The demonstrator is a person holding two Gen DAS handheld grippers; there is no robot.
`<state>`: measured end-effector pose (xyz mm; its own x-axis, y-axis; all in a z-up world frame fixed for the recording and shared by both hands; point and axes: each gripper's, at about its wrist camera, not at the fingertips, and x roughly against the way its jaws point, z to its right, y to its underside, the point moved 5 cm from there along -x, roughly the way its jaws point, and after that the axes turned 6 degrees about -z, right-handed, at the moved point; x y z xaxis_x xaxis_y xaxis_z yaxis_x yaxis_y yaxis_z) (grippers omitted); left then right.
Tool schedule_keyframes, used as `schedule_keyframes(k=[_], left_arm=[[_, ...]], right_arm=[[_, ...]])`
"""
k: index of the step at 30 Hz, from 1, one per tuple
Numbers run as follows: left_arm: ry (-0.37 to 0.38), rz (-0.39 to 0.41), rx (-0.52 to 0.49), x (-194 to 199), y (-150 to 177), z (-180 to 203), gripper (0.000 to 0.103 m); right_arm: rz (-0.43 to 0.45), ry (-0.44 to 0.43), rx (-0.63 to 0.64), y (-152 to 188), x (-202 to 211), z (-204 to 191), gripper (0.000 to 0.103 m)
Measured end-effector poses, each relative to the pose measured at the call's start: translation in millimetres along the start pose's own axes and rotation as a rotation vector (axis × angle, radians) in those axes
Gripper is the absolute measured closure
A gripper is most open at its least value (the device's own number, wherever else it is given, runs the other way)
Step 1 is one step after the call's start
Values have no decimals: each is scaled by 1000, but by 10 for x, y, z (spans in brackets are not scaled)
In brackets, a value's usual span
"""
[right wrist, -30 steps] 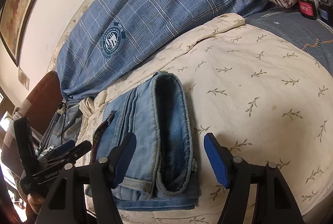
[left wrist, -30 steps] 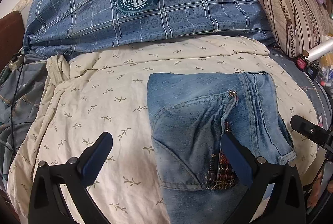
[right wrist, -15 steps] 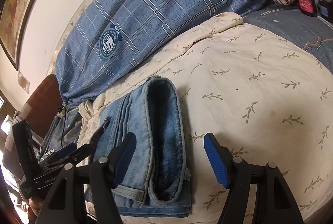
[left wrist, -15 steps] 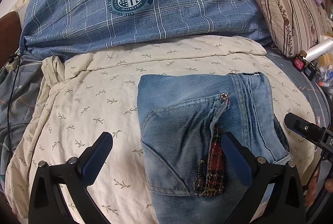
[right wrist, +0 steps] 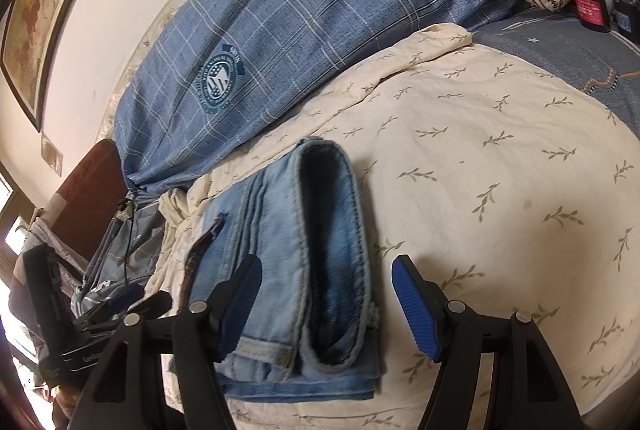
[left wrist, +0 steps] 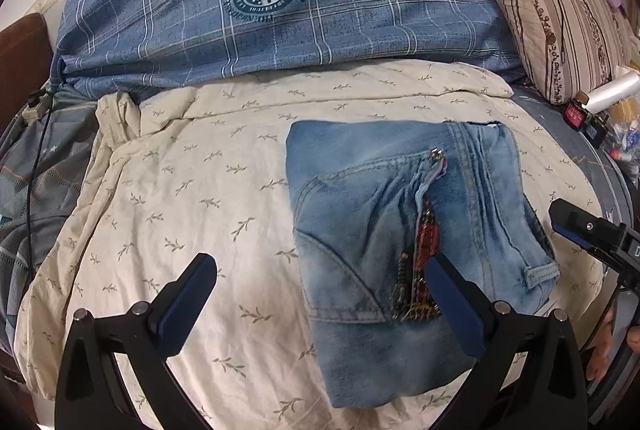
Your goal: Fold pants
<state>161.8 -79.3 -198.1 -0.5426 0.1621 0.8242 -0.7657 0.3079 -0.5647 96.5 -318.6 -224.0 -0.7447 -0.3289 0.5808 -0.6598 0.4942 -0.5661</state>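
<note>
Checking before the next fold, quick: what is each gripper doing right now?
Left gripper: open, holding nothing, above the folded jeans.
Right gripper: open, holding nothing, jaws either side of the jeans' edge.

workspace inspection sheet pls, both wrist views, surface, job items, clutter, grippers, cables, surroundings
surface: cream leaf-print sheet spread over the bed, wrinkled.
job's things: jeans folded into a compact stack, lying flat, zipper and plaid lining showing.
clutter: red box and white roll by the striped pillow.
grippers: left gripper open, nothing held; right gripper open over the jeans' edge, not gripping.
cables: black cable down the bed's side.
surroundings: blue plaid duvet, framed picture on the wall.
</note>
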Motion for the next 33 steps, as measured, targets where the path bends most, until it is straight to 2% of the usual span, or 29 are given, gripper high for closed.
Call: schedule_keyframes(k=[5, 9, 16, 21, 26, 27, 30, 32, 33], left_arm=[[11, -34, 22, -112, 34, -90, 0], [45, -32, 17, -184, -2, -87, 0], [118, -21, 19, -312, -128, -83, 0], [248, -12, 18, -339, -208, -109, 0], [279, -36, -7, -447, -137, -186, 0], [307, -41, 8, -459, -120, -209, 0], [375, -64, 34, -492, -104, -181, 0], [439, -73, 22, -490, -111, -116, 0], [481, -79, 3, -473, -109, -54, 0]], right_arm=[[-51, -13, -4, 27, -86, -7, 32], [-98, -34, -56, 2, -177, 104, 32], [-117, -58, -111, -129, -268, 231, 32], [-137, -61, -93, -251, -414, 239, 32], [-147, -87, -91, -291, -456, 225, 32], [-154, -103, -94, -285, -458, 219, 32], [-251, -197, -114, -178, -579, 137, 31], [-244, -177, -55, -152, -593, 28, 28], [-246, -199, -48, -144, -597, -16, 28]])
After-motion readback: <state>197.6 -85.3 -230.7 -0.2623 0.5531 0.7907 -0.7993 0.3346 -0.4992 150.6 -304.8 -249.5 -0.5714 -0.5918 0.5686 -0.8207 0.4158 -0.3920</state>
